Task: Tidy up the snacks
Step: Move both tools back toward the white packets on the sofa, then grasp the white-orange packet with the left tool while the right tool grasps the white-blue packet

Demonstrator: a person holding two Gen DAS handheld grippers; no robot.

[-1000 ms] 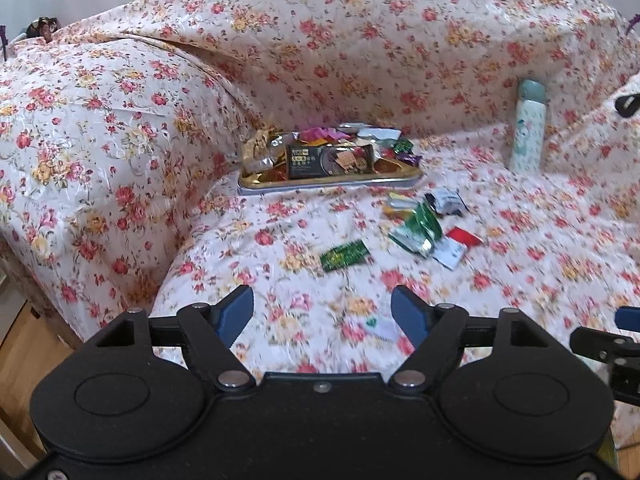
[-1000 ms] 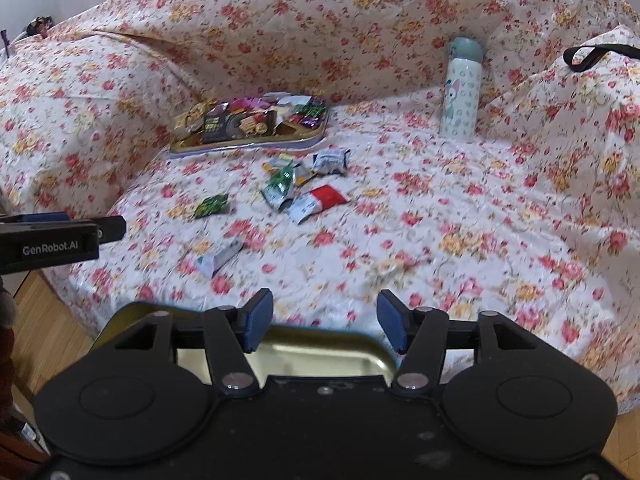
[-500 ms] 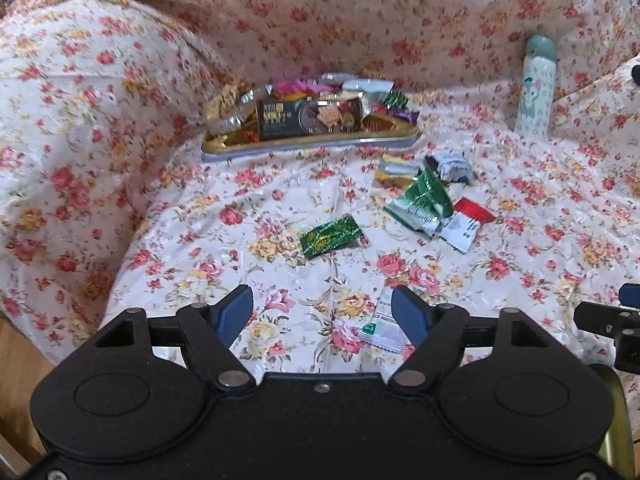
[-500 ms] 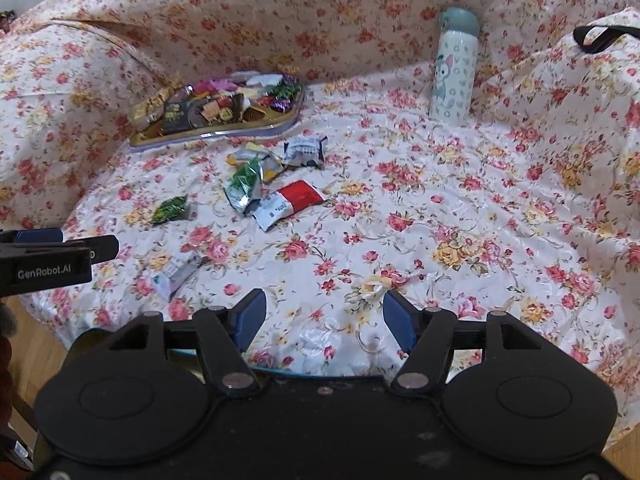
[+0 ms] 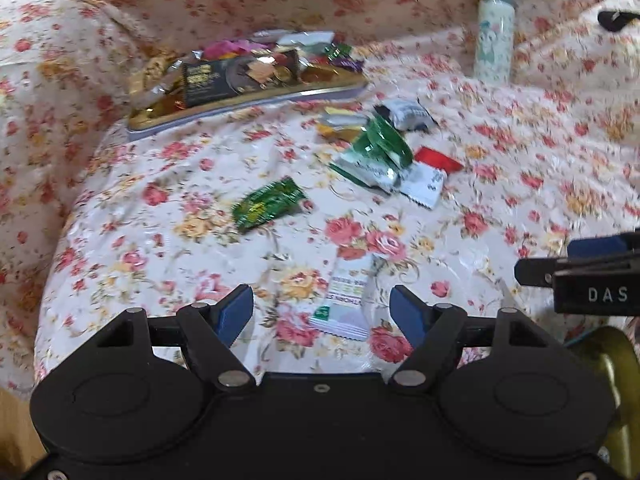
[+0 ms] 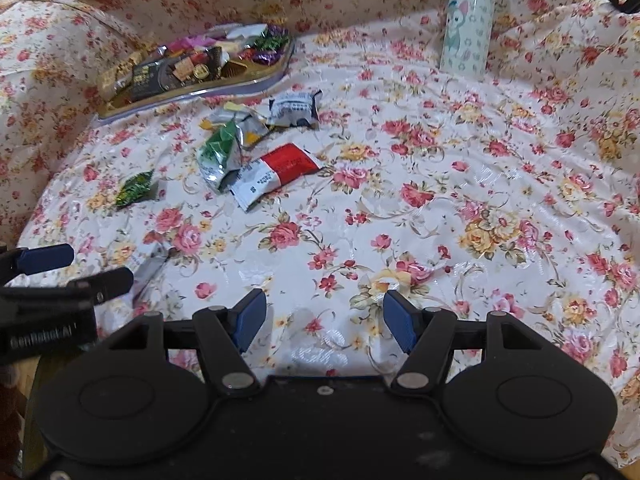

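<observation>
Snacks: white sachet (image 5: 345,300) lies on floral cover (image 5: 480,208), between spread jaws of left gripper (image 5: 322,312), untouched. Loose packets (image 6: 240,148) beside filled tray (image 6: 276,74). Right gripper (image 6: 325,320) jaws apart, empty.

Both wrist cameras look forward and steeply down along their own fingers at the floral cover (image 5: 160,248) — close over its near edge. The left sits left of the right; both share the tray (image 5: 248,96), scattered wrappers and bottle (image 6: 466,32) — each catching the other gripper at its side edge.

A tray (image 6: 276,74) of snacks lies behind loose packets (image 6: 224,152), a bottle (image 6: 466,24) standing to their right.
</observation>
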